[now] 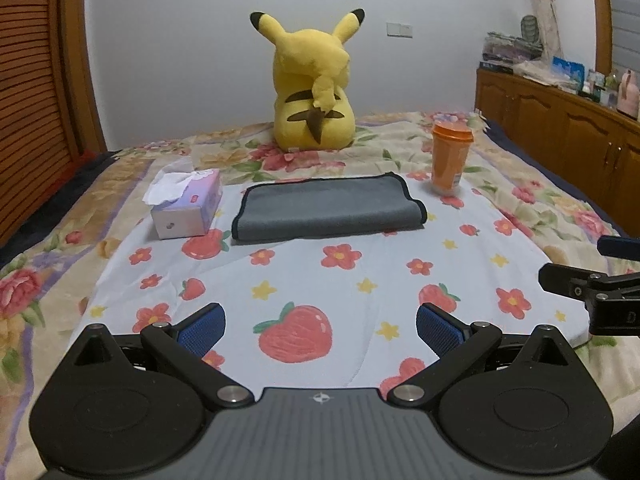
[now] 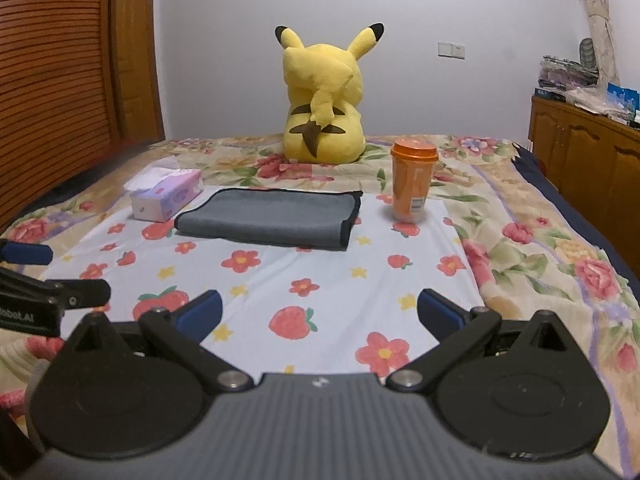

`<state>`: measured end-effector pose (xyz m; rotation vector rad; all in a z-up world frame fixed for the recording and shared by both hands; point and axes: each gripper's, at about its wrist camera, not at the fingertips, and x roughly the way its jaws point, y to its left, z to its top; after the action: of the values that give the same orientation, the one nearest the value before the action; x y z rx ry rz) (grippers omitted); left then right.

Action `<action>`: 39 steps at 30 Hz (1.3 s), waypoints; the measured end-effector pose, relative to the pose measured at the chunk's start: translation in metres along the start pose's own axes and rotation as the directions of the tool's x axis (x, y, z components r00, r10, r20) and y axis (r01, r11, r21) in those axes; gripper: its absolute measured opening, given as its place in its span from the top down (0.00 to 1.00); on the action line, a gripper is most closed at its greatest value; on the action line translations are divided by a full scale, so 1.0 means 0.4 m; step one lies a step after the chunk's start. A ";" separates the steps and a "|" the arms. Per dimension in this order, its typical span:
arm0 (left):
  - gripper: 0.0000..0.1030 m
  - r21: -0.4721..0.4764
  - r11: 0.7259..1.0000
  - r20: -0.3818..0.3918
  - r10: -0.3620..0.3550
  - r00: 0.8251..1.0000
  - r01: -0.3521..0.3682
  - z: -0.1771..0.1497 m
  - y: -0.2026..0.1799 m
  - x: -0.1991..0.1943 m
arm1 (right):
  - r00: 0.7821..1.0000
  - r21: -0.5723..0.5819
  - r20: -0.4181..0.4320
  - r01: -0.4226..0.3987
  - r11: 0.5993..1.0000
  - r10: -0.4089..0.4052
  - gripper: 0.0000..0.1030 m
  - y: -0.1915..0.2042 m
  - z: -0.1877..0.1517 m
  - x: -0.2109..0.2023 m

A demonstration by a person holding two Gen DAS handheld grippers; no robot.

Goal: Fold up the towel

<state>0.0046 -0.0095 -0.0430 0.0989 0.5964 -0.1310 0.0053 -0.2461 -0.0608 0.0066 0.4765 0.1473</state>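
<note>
The grey black-edged folded cloth towel (image 1: 328,210) lies straight ahead, long axis crosswise, well apart from both empty, spread claws: left claw (image 1: 320,330), right claw (image 2: 320,312).

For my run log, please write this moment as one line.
towel: grey towel folded on bed, untouched | left gripper: jaws open, empty | right gripper: jaws open, empty | beside towel: tissue box, orange cup

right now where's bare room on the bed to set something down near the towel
Free: the strawberry sheet between the grey towel and both open grippers. Crowded: the tissue box sits close on the towel's left, the orange cup on its right, the plush toy behind.
</note>
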 end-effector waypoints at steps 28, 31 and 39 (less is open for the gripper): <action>0.00 0.005 1.000 0.204 0.026 0.979 -0.028 0.015 0.000 -0.075 | 0.991 0.036 0.132 0.017 0.999 -0.022 0.00 -0.029 0.011 -0.049; 0.00 0.004 1.000 0.219 0.027 0.975 -0.029 0.016 0.002 -0.080 | 0.986 0.040 0.161 0.022 0.999 -0.028 0.00 -0.032 0.013 -0.060; 0.00 0.000 0.999 0.242 0.034 0.970 -0.035 0.017 0.002 -0.091 | 0.980 0.049 0.194 0.037 0.998 -0.045 0.00 -0.039 0.017 -0.067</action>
<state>-0.0213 -0.0062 -0.0166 0.0959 0.3508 -0.1089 -0.0129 -0.2652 -0.0434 0.0550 0.2838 0.0941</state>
